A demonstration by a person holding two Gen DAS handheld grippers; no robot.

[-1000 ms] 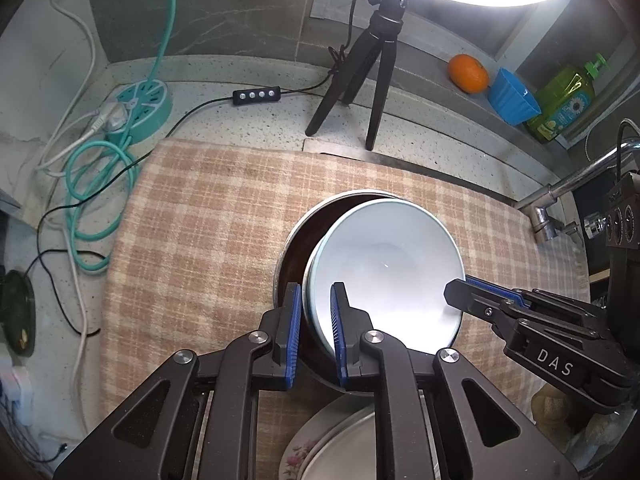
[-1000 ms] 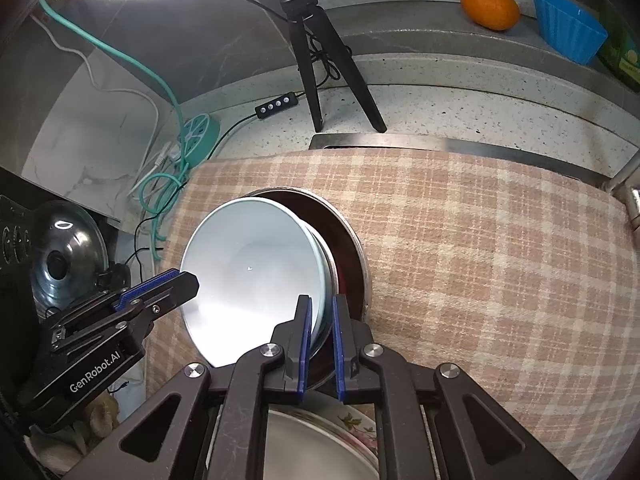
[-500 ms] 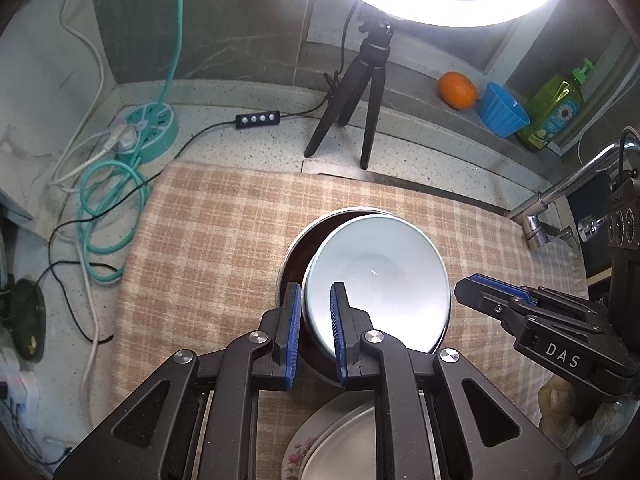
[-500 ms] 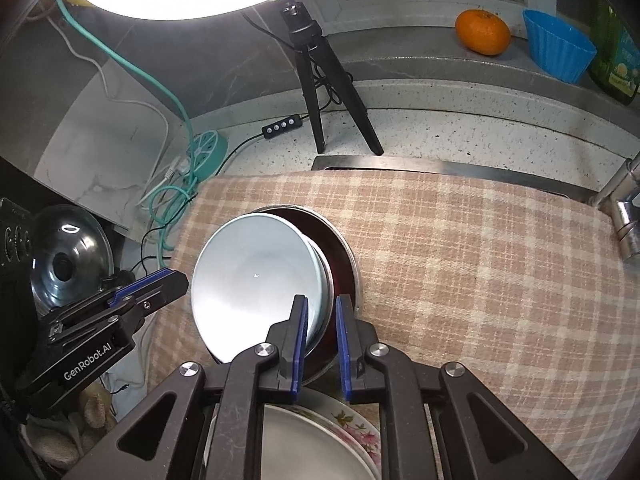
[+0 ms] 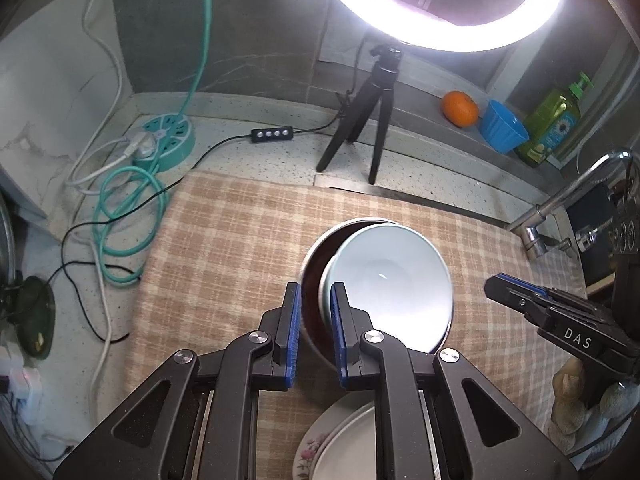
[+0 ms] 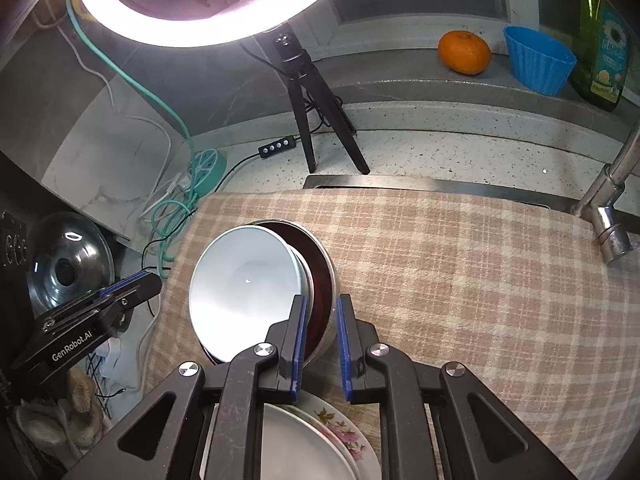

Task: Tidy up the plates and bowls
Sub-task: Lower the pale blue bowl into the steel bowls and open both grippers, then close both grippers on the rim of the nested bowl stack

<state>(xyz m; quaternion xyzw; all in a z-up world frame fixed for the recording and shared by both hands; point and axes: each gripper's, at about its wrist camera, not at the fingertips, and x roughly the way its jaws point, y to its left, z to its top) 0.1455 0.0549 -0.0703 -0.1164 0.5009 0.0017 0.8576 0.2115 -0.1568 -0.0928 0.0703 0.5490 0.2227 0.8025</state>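
A pale blue bowl (image 5: 386,276) sits nested and tilted inside a steel bowl with a dark red inside (image 5: 314,264) on the checked cloth. My left gripper (image 5: 314,320) is open, its jaws astride the left rims of both bowls. My right gripper (image 6: 320,332) is open, its jaws astride the steel bowl's right rim (image 6: 326,280), beside the blue bowl (image 6: 244,280). A flowered plate stack (image 6: 336,432) lies near me, under the grippers; it also shows in the left wrist view (image 5: 320,440).
Checked cloth (image 6: 460,280) covers the sink area. A ring light on a tripod (image 5: 360,120), power strip and cables (image 5: 160,144) stand behind. An orange (image 6: 464,52), blue cup (image 6: 536,64), soap bottle (image 6: 600,40) sit on the ledge. Faucet (image 6: 608,208) at right. Pot lid (image 6: 68,264) at left.
Both grippers have opened and pulled back and up from the stacked bowls. The bowls stay on the cloth.
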